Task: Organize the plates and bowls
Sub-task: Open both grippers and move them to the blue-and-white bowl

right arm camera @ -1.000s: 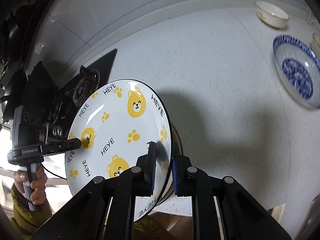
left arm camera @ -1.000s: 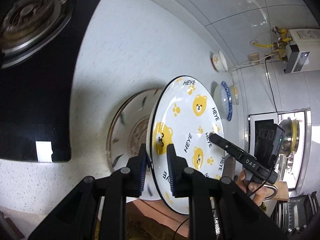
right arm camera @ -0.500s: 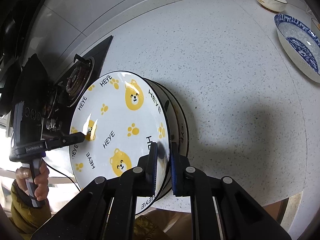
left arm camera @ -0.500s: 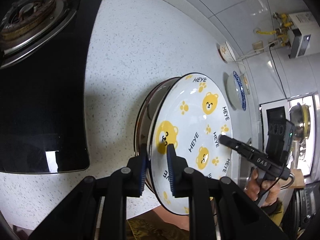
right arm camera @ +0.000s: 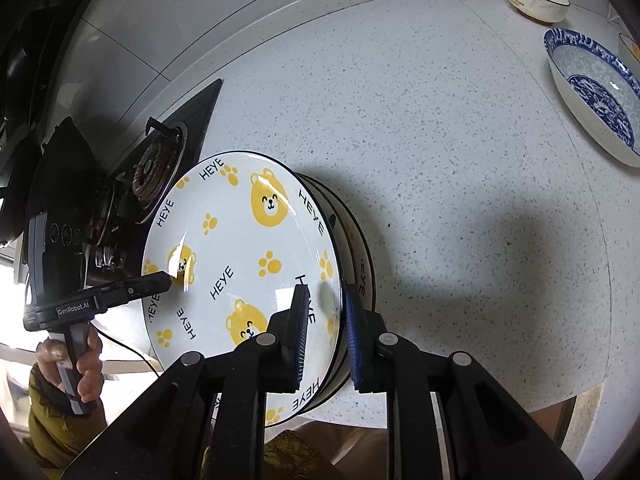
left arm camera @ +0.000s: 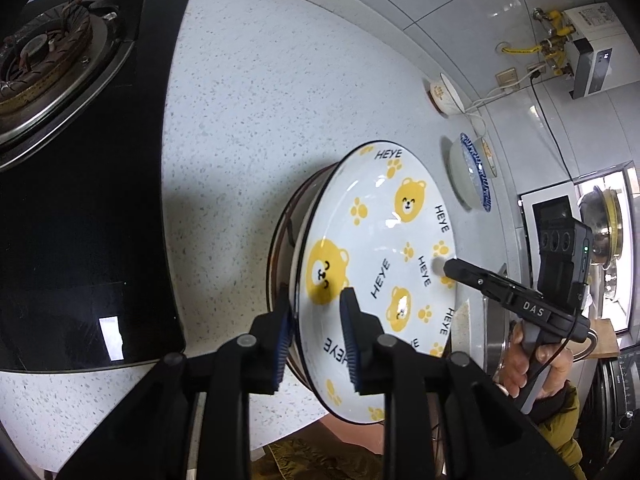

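On the speckled counter [right arm camera: 460, 152], both claws, just loosening, straddle the bear-printed plate's [right arm camera: 240, 256] rim.

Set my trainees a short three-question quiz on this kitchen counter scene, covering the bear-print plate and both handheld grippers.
1. True or false: the white round bear-print plate rests on a stack of plates.
2. Which dish stands on the speckled white countertop, away from the stack? A) a blue-and-white patterned bowl B) a red mug C) a glass jug
3. Do the left gripper and the right gripper clamp the plate's rim?

Key: 1 true. 2 A. 3 No: both straddle the rim, but their jaws have just been opening and the pads stand off it.
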The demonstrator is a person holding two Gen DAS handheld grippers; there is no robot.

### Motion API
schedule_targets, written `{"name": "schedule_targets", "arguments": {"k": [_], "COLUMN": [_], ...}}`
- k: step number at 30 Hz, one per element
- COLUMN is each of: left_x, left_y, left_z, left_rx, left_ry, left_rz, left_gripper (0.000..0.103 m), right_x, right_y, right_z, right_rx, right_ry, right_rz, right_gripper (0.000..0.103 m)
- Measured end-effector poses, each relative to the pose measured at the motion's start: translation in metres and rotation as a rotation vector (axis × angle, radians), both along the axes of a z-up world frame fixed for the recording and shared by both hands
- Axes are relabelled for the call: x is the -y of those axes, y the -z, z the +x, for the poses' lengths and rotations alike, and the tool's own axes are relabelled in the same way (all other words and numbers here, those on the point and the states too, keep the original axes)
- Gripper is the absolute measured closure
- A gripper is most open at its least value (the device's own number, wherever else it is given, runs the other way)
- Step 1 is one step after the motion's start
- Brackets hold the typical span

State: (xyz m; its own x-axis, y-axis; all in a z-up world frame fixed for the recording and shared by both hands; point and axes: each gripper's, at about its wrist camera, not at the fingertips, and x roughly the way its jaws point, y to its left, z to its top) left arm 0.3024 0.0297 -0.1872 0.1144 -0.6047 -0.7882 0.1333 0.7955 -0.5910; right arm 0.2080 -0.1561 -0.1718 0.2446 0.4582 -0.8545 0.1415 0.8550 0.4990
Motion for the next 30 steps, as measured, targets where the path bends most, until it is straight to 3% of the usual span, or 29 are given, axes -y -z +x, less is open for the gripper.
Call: {"name": "schedule_targets", "arguments": {"k": [2, 4, 11, 22, 30], "left_x": [-0.002, -0.004, -0.008, -0.042, -0.035], "left_y": [-0.005, -0.01, -0.022, -0.039, -0.091], "left_z": [0.001, 0.002, -0.001, 0.001, -0.018], "left_rx": [0.024, 0.042, 0.147, 0.207, 0.388], "left_ry": [-0.008, -0.007, 0.011, -0.141, -0.236], "left_rz": [0.005, 0.022, 0.151, 0.055, -0.01], "left_gripper": [0.074, 0.063, 0.062, 0.062, 0.062], "right_x": [0.004, 0.007, 0.012, 0.07, 0.141], "right_y": [-0.004, -0.006, -0.021, -0.09, -0.131], "right_z": [0.001, 0.003, 0.001, -0.04, -0.085], "right_rx": [0.009, 0.015, 0.054, 0.202, 0.269], "right_ry": [0.017, 0.027, 0.045, 0.19, 0.328], "right_rz": [-0.02, -0.019, -0.004, -0.067, -0.136], "right_gripper": [0.074, 0.074, 0.074, 0.065, 0.051]}}
